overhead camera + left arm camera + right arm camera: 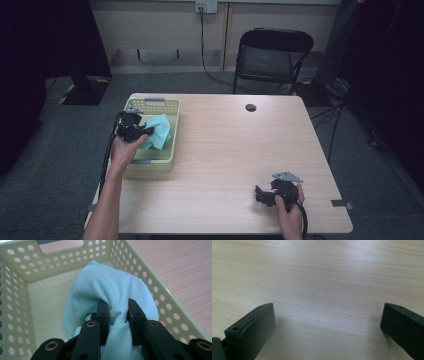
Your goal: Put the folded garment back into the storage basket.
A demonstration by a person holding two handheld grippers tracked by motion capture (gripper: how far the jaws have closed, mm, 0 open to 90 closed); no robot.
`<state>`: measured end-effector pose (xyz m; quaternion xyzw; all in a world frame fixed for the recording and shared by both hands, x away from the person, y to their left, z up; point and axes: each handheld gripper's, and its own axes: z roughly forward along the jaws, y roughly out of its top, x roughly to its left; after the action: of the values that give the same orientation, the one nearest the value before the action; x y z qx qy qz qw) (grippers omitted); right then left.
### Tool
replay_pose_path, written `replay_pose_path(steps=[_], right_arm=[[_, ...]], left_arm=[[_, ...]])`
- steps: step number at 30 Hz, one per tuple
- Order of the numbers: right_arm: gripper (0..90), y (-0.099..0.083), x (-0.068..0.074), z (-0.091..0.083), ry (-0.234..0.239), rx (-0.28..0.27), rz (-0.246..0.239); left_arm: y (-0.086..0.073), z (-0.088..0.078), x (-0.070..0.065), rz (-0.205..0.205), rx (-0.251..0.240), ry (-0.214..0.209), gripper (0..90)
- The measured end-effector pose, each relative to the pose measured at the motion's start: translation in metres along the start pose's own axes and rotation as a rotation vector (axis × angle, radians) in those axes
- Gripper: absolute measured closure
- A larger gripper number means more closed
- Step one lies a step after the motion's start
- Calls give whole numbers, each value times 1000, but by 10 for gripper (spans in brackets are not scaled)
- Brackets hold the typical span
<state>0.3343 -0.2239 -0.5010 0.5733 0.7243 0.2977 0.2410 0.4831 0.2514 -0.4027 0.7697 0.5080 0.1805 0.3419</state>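
A pale mint-green cloth [159,131] hangs bunched over the inside of a yellow-green perforated basket [170,107] at the table's left side. My left gripper [145,131] is shut on the cloth; in the left gripper view its two black jaws pinch a fold of the cloth [112,290] between them above the basket's floor [45,302]. My right gripper [259,194] rests low over the table near the front right, held by a hand. In the right gripper view its jaws stand wide apart over bare wood [324,290], with nothing between them.
The light wooden table [235,150] has a small round black cap [250,107] near its far edge. A black folding chair [272,55] stands behind the table. Cables run along the grey floor, and dark equipment stands at both sides.
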Motion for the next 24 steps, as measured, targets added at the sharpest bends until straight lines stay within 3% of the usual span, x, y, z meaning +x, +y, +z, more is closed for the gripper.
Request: replay_pose_path(steps=[8,11,24], right_arm=[[0,0,0,0,0,0,0],[0,0,0,0,0,0,0],[0,0,0,0,0,0,0]], left_arm=[[-4,9,6,-38,28,4,755],[-3,12,4,-24,47,15,754],[-4,22,4,-38,96,31,753]])
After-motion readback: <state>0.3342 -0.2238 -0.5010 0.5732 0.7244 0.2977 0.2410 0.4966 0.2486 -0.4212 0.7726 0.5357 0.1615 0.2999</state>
